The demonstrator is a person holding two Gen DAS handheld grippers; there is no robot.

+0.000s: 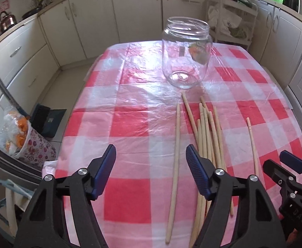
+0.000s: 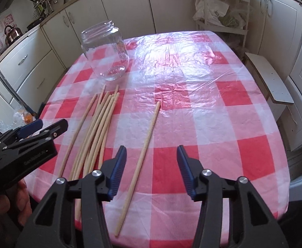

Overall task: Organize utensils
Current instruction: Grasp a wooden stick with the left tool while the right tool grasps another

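Nearest, the right gripper (image 2: 151,169) hangs with jaws apart and empty over 1 lone chopstick (image 2: 142,150), whose long axis runs away toward the far table edge. The left gripper (image 1: 151,171), also parted and empty, straddles another single chopstick (image 1: 174,165) beside the bundle (image 1: 207,136). Farthest, just beyond the sticks' tips, stands the upright empty jar (image 1: 186,53).

Wooden chopsticks (image 2: 93,128) flat beside upright jar (image 2: 105,51)
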